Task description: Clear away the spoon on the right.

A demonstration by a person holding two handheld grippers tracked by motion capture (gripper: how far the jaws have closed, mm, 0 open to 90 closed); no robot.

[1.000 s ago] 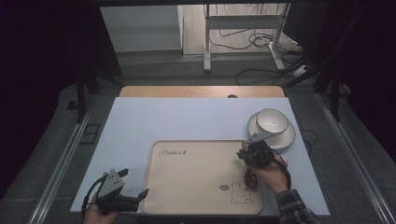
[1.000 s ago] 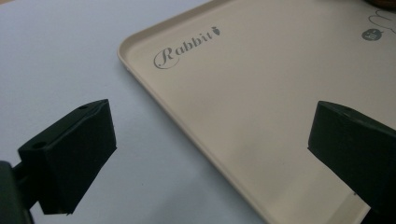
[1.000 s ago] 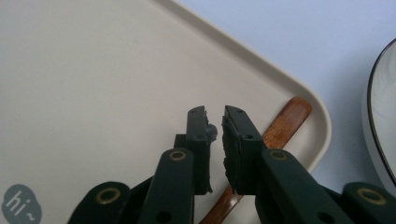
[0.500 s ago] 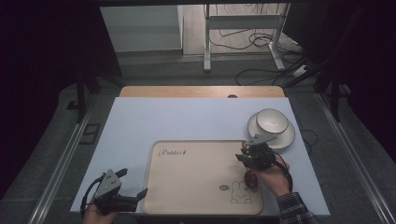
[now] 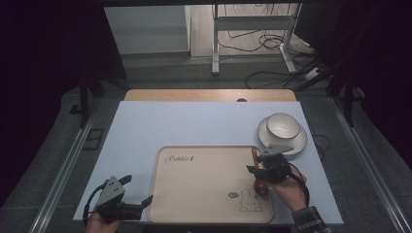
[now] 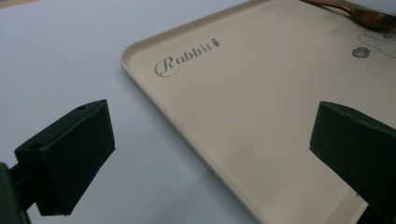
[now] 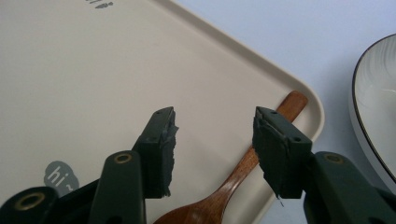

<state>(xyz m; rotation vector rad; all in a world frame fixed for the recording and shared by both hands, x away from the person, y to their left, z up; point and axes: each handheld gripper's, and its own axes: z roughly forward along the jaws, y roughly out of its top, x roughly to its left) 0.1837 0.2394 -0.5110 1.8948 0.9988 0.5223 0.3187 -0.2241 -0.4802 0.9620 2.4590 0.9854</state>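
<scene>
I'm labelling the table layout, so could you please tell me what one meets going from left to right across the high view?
left gripper → beige tray → wooden spoon with the right gripper above it → white bowl on its saucer

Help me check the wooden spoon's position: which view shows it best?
The right gripper view: the wooden spoon lies along the tray edge, close up. The high view shows it small, partly hidden; the left gripper view catches its bowl.

Lab: floor cables (image 5: 272, 73), dark curtained surround.
</scene>
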